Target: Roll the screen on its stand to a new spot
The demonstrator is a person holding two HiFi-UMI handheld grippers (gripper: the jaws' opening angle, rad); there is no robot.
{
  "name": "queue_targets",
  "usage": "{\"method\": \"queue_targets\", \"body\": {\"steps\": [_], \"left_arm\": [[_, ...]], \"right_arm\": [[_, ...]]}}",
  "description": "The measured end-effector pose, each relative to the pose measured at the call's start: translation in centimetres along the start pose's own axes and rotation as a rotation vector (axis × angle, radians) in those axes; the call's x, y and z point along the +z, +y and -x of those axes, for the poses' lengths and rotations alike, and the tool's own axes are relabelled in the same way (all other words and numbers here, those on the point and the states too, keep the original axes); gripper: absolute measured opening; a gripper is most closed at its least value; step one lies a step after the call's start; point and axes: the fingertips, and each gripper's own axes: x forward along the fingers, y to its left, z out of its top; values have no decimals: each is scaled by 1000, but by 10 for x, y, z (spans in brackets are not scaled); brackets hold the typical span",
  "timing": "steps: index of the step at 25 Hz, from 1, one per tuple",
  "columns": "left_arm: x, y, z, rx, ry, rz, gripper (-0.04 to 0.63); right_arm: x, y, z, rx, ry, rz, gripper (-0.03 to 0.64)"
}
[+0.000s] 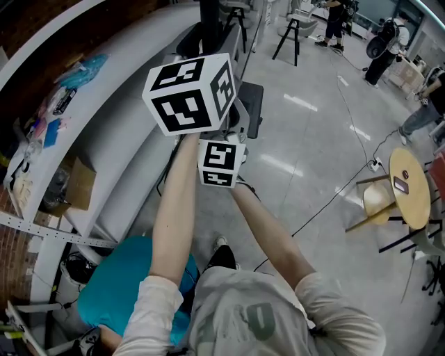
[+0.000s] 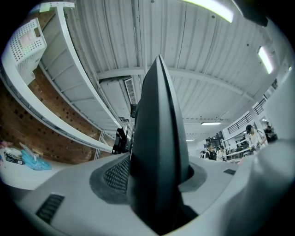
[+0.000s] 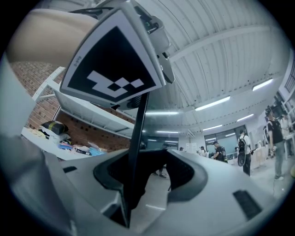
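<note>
Starting with the left gripper (image 2: 159, 198): clamped on the screen (image 2: 159, 129) with fingers (image 2: 108, 177) fairly wide. Smooth, dark, matte edge tapering to a point, filling the gap pad to pad. Grey plastic fingers, mesh-textured patch on the inside.

Over to the right gripper (image 3: 147, 189): fingers (image 3: 203, 182) about as wide, but only a thin dark panel edge of the screen in there. Hugging one finger, with shiny floor (image 3: 154, 203) showing through the gap on the other side, so not pinched.

From the head view: both arms (image 1: 174, 201) stretched forward, marker cubes (image 1: 191, 94) close together. Screen straight ahead on a dark pole (image 1: 208, 21), between a long white curved bench (image 1: 118, 132) and the glossy floor.
</note>
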Motion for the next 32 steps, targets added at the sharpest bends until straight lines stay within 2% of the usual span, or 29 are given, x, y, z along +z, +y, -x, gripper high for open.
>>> {"method": "queue_targets", "body": {"steps": [16, 25, 32], "left_arm": [[27, -46, 96, 34, 4, -20, 256], [45, -116, 158, 103, -5, -30, 256], [58, -183, 208, 172, -4, -73, 258]], "right_arm": [[36, 27, 104, 18, 1, -32, 222], [63, 16, 193, 115, -42, -43, 224], [90, -3, 271, 186, -38, -63, 224]]}}
